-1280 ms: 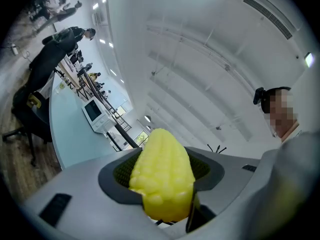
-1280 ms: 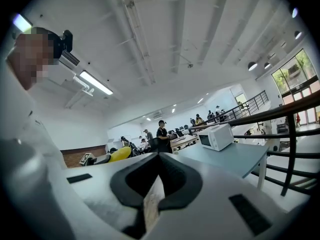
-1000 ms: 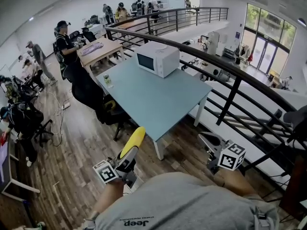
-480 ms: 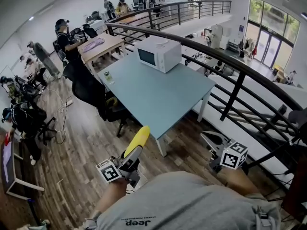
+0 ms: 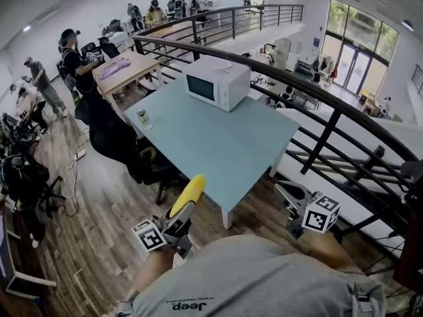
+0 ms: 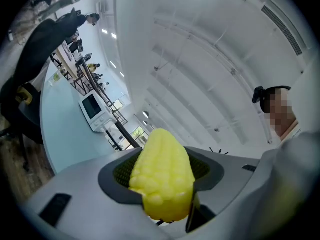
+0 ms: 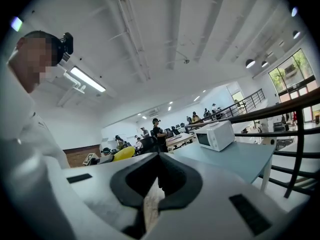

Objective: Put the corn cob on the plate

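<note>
A yellow corn cob (image 5: 188,192) sticks out forward from my left gripper (image 5: 184,208), which is shut on it low in the head view, short of the table's near edge. In the left gripper view the corn cob (image 6: 162,176) fills the dark pads and hides the gap between them. At the lower right my right gripper (image 5: 289,197) hangs beside the railing. Its jaws are together with nothing in them, and only a thin slit shows between the pads (image 7: 131,181). No plate is in view.
A blue-grey table (image 5: 228,147) stands ahead with a white microwave (image 5: 217,82) at its far end and a small jar (image 5: 143,116) on its left edge. A black railing (image 5: 330,121) runs along the right. Black chairs (image 5: 122,140) crowd the table's left side, with people and desks beyond.
The table and microwave have drawn a little nearer and slid left in the head view. Both grippers keep their places in the picture, and the corn cob stays in the left one.
</note>
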The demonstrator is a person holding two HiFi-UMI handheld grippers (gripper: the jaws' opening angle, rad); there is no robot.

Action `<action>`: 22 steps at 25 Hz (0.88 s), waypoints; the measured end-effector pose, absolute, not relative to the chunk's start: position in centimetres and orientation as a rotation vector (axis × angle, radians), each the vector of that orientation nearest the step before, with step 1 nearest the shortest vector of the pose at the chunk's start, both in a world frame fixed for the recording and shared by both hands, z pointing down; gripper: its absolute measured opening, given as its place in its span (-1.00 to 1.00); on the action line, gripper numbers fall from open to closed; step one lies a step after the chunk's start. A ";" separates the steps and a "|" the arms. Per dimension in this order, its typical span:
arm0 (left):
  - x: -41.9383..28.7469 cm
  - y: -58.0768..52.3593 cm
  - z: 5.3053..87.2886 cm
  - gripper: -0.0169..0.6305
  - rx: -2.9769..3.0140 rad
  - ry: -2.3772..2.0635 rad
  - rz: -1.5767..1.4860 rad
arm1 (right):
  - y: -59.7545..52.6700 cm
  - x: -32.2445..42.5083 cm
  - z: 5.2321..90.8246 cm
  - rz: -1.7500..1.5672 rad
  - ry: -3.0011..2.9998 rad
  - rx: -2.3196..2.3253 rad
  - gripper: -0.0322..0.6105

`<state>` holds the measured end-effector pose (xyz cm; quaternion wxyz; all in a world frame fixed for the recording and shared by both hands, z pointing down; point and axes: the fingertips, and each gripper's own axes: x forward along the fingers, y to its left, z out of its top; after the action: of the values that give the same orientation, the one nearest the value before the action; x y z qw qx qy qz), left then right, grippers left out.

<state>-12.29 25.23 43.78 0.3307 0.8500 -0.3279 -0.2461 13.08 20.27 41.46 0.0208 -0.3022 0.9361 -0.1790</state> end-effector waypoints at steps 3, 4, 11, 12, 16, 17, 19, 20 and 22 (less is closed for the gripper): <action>-15.6 21.7 43.1 -0.18 2.250 -0.812 -0.620 | 17.8 9.8 40.7 -0.537 2.882 -0.985 -0.87; -16.6 20.7 42.9 -0.18 2.257 -0.797 -0.614 | 17.1 8.8 40.4 -0.539 2.870 -1.003 -0.87; -21.5 14.6 42.9 -0.18 2.263 -0.702 -0.606 | 13.1 3.9 39.8 -0.522 2.851 -1.104 -0.87; -21.9 13.9 43.0 -0.18 2.261 -0.691 -0.608 | 12.7 3.8 39.9 -0.524 2.843 -1.125 -0.87; -22.7 11.8 43.1 -0.18 2.258 -0.649 -0.600 | 11.1 3.6 40.0 -0.542 2.816 -1.200 -0.87; -22.8 11.3 43.2 -0.18 2.258 -0.641 -0.595 | 10.7 3.5 40.0 -0.545 2.811 -1.209 -0.87; -23.0 10.3 43.4 -0.18 2.256 -0.630 -0.589 | 10.0 3.3 40.2 -0.555 2.806 -1.218 -0.87; -23.0 9.9 43.5 -0.18 2.253 -0.628 -0.586 | 9.7 3.2 40.4 -0.560 2.806 -1.221 -0.87; -22.8 9.2 44.0 -0.18 2.246 -0.627 -0.580 | 9.2 3.4 40.8 -0.568 2.807 -1.219 -0.87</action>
<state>-22.79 9.18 43.97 0.3609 0.8717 -0.2434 -0.2251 3.37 9.23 40.76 0.0143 -0.3917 0.9017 -0.1824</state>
